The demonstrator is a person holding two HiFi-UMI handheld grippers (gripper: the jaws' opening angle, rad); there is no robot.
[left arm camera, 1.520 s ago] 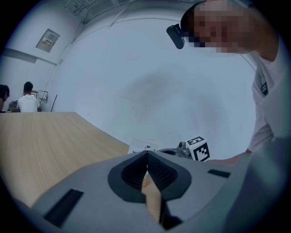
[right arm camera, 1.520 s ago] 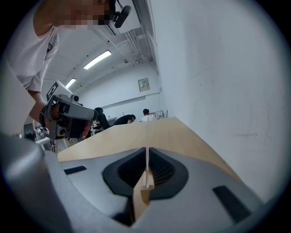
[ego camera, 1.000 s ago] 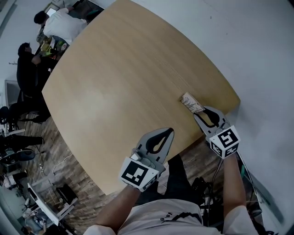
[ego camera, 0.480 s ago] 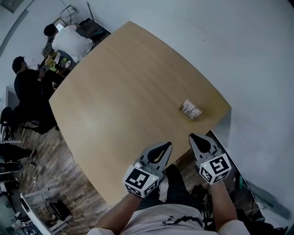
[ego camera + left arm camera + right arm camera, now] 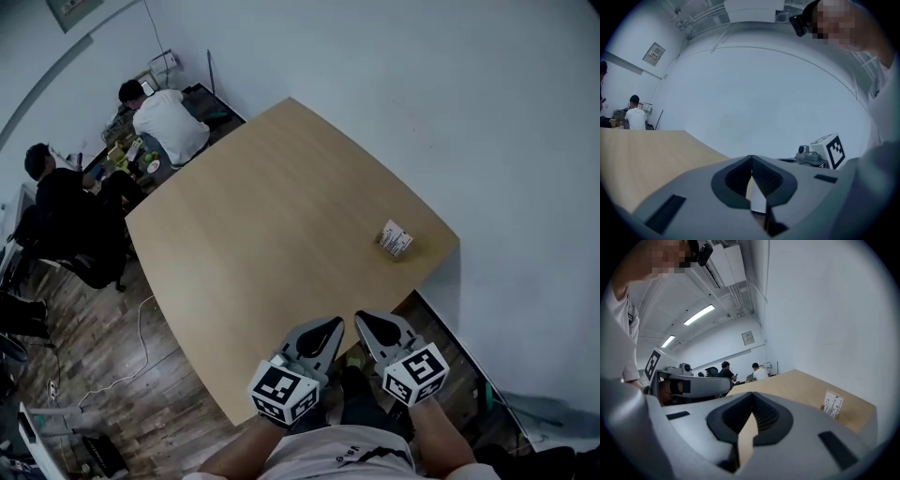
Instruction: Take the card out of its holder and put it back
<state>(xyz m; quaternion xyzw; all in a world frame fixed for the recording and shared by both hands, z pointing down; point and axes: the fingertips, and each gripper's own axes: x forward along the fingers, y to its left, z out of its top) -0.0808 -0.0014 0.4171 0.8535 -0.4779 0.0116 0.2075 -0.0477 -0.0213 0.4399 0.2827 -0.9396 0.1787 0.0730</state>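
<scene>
The card holder (image 5: 395,239), a small white stand with a printed card in it, sits near the right edge of the light wooden table (image 5: 272,216); in the right gripper view the card holder (image 5: 833,403) shows at the right. Both grippers hang near my body, off the table's near corner and well short of the holder. My left gripper (image 5: 333,325) has its jaws together with nothing between them, as the left gripper view (image 5: 751,159) shows. My right gripper (image 5: 361,319) has just closed and is shut with nothing in it (image 5: 752,397).
Two people (image 5: 164,122) sit at a cluttered desk beyond the table's far left corner. A white wall (image 5: 487,141) runs along the table's right side. Cables (image 5: 131,366) lie on the wood floor at the left.
Both grippers have drawn back from the table toward my body and risen. The right one left the card holder, which stays on the table.
</scene>
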